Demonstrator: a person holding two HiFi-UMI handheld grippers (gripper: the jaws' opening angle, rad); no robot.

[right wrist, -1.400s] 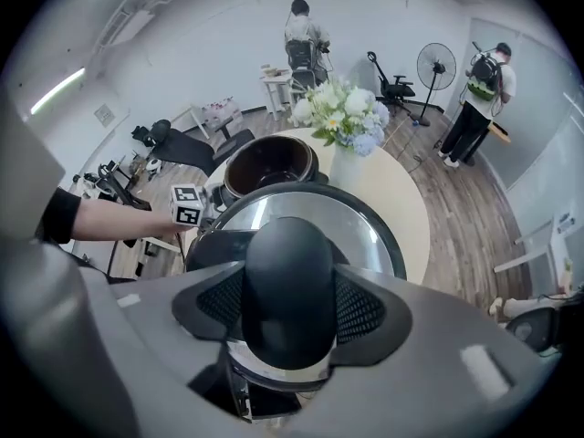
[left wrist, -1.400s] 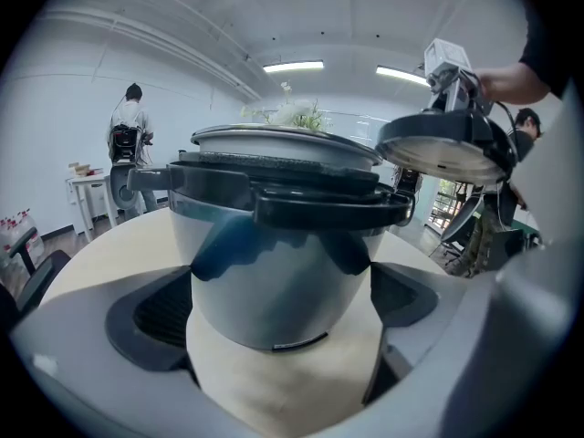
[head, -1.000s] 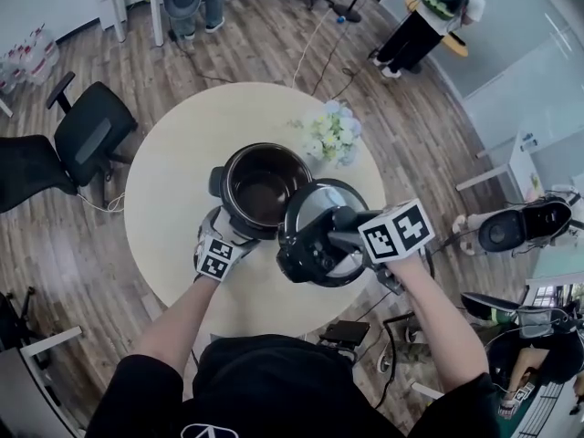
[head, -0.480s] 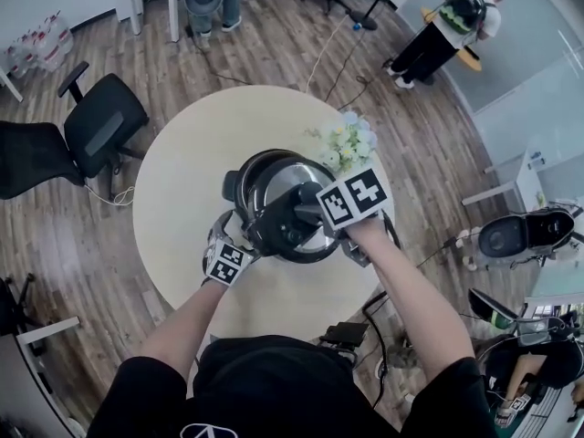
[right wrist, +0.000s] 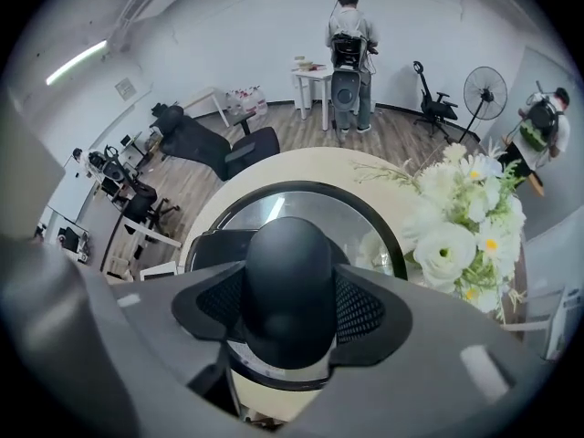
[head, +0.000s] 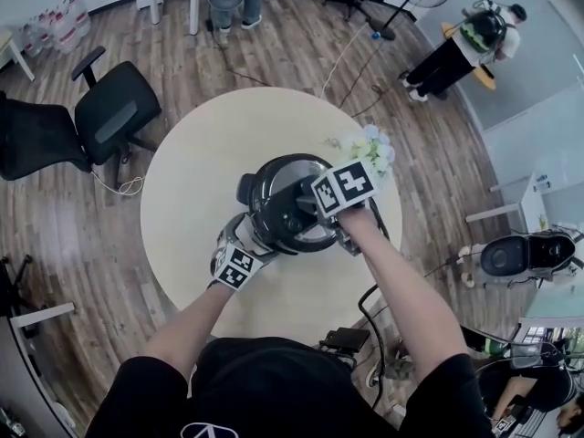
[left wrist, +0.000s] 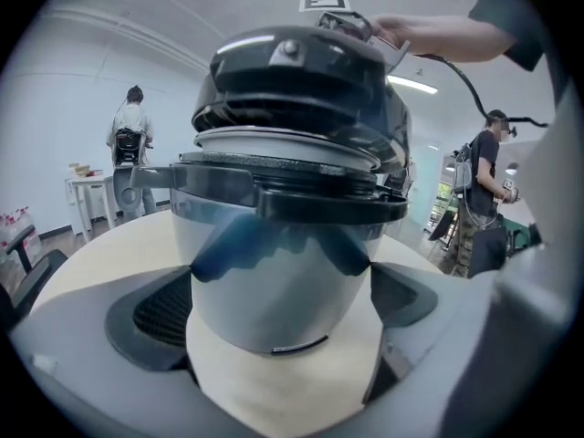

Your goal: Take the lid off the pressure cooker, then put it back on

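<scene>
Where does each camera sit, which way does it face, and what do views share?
Head view: on the head, facing steeply down at table; both forearms, left gripper, right gripper show.
Left gripper view: sideways along its jaws at pressure cooker.
Right gripper view: downward along its jaws, clamped on lid knob.
All share the lid.

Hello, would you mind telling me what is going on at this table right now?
A person stands at a round table with a gripper in each hand. The left gripper is clamped on the pot, bracing its steel body. The right gripper grips the lid by its black knob from above. The lid sits tilted over the pot's mouth, with a gap at the rim, so it is not yet seated.
</scene>
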